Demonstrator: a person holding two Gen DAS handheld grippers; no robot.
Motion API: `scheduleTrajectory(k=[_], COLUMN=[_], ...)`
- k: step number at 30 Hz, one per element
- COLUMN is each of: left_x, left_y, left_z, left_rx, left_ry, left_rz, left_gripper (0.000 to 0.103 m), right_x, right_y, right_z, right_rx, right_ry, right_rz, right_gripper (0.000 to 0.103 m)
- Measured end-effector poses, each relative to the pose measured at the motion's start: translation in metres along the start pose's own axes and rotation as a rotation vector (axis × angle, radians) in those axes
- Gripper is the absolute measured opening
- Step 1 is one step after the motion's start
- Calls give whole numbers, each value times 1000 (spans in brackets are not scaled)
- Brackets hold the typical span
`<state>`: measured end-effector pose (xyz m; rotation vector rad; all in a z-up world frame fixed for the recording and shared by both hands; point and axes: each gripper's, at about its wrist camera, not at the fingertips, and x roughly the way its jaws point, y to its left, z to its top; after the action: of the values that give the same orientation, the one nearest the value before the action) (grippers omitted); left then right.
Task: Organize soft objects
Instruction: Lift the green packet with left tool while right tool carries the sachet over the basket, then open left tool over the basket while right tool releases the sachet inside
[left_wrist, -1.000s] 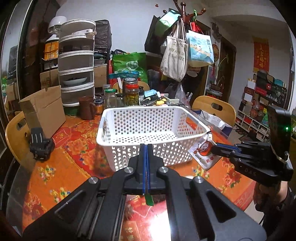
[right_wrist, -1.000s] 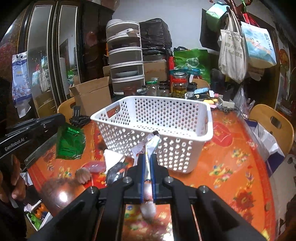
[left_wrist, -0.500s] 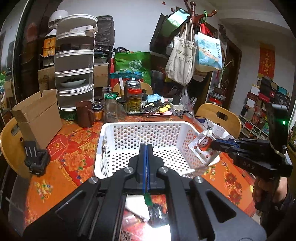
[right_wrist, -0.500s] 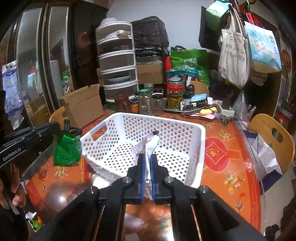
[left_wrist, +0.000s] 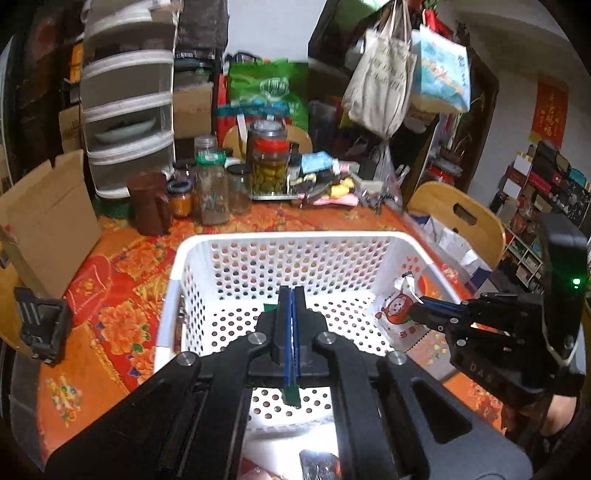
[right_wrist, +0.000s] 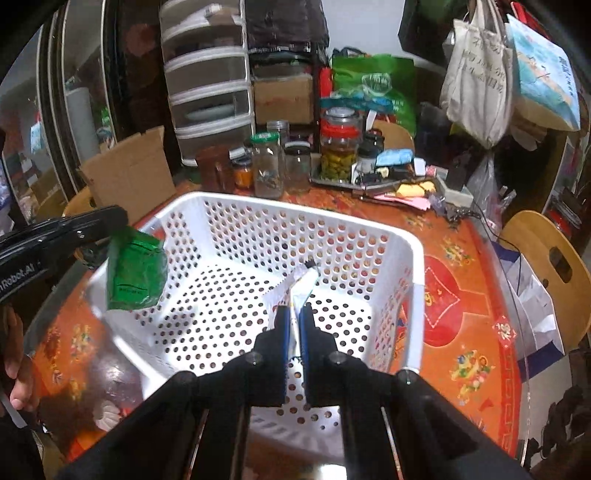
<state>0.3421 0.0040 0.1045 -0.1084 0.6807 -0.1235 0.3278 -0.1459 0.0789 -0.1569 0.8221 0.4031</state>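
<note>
A white perforated basket (left_wrist: 288, 238) (right_wrist: 295, 210) stands on the orange flowered tablecloth. My left gripper (left_wrist: 292, 295) hangs over the basket's inside, shut on a green packet (left_wrist: 291, 393); only the packet's thin edge shows between the pads. In the right wrist view that green packet (right_wrist: 135, 273) dangles from the left gripper (right_wrist: 110, 230) over the basket's left rim. My right gripper (right_wrist: 294, 314) is shut on a white snack packet (right_wrist: 304, 282) above the basket floor. The left wrist view shows this packet's red cartoon print (left_wrist: 400, 317) by the basket's right wall, held by the right gripper (left_wrist: 419, 310).
Glass jars (left_wrist: 269, 166) and a brown mug (left_wrist: 149, 206) crowd the table behind the basket. A cardboard box (left_wrist: 48, 218) and a black clip (left_wrist: 40, 328) sit at the left. Wooden chairs (left_wrist: 458, 218) ring the table. More packets (right_wrist: 107, 413) lie near the front edge.
Both grippers have moved forward from in front of the basket to above its inside. Each has kept its packet. The basket now fills the lower middle of both views.
</note>
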Motion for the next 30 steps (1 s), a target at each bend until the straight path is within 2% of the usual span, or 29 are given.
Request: scheduleTrajectory(k=[6,14,17,20,21,22,23,24,25,29,30], left_x=[40,57,59,55,51,48,46,41,37,18,14], left_y=[0,7,9,10,9,9,8,7,6,2,2], left_z=[-7,-17,-17,-18,-19,-20,-21,-22,-23,-24,-25], left_rx=[-11,-6,-13,-18,-17,-14,-8,-4,4,34,37], left_ry=[56,74,78,83,79,74,66,55,38,2,-1], left_rz=[-7,8,11,1,-1,2,11,22,35,41,40], left_gripper=[0,1,1,6,15,31,42,62,74,83,88], right_x=[25,34,32,28,27,25,23,21,19,10,7], right_y=[-2,-8,-10,-11,-11,-12,-12,-12,-12,-12,-11], right_z=[5,2,2,1,1,0,0,-1,-1,-2,-3], right_rx=[5,25,31,37,35,37,40,41,41,43,40], right_ry=[50,49,35,24,20,13,7,4,-1,-22,-29], right_rz=[-32,-47,-45,-41,-41,-41,-40,-41,-43,-38,-40], right_gripper=[4,5,10,22,30,39,44,56,66,79,86])
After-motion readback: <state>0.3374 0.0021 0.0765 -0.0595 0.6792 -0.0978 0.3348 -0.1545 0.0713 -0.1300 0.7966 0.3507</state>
